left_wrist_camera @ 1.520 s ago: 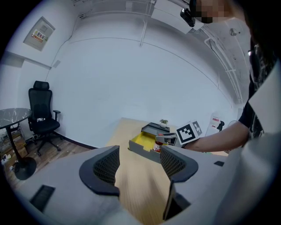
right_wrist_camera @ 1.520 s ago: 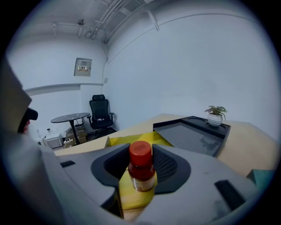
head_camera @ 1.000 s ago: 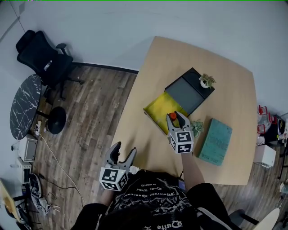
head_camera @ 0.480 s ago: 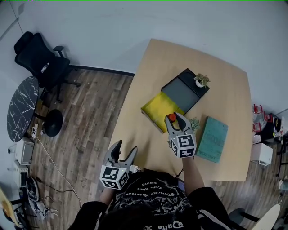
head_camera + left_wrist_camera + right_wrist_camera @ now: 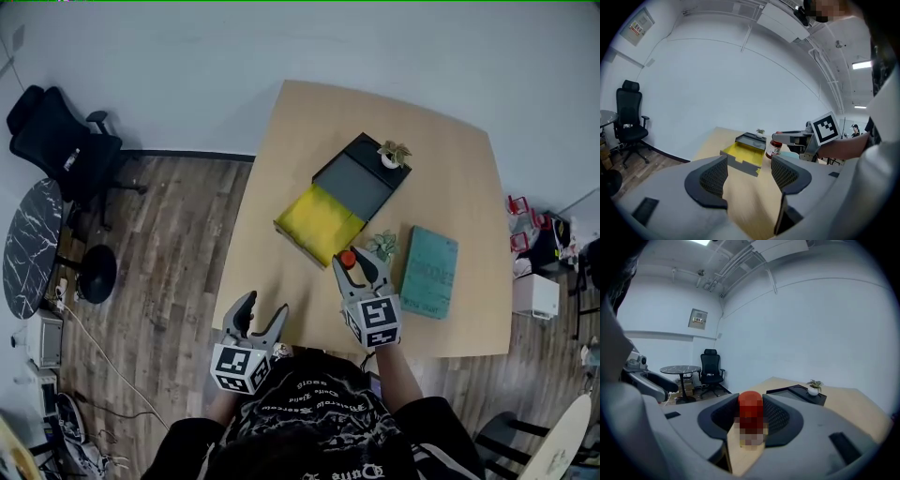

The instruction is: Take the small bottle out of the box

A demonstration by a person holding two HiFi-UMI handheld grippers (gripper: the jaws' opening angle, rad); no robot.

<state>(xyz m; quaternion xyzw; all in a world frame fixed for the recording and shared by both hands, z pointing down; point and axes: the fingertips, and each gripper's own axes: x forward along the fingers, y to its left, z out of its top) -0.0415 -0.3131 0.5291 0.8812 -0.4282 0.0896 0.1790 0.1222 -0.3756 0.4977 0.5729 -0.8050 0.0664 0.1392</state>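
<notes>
A small bottle (image 5: 348, 259) with a red cap stands upright between the jaws of my right gripper (image 5: 359, 265), which is shut on it. It hangs above the bare tabletop, just in front of the open yellow-lined box (image 5: 317, 221). In the right gripper view the bottle (image 5: 750, 404) fills the gap between the mesh pads (image 5: 776, 414). My left gripper (image 5: 261, 314) is open and holds nothing, at the table's near edge. In the left gripper view, the box (image 5: 743, 152) and the held bottle (image 5: 775, 148) lie beyond the left gripper (image 5: 749, 176).
The box's dark lid (image 5: 354, 178) lies behind it with a small potted plant (image 5: 393, 153) on it. A second plant (image 5: 382, 246) and a teal book (image 5: 429, 272) sit right of the bottle. An office chair (image 5: 56, 150) and a round marble table (image 5: 23, 248) stand on the floor at left.
My right gripper has carried the bottle up and back toward me, away from the box. The left gripper has shifted slightly along the near edge.
</notes>
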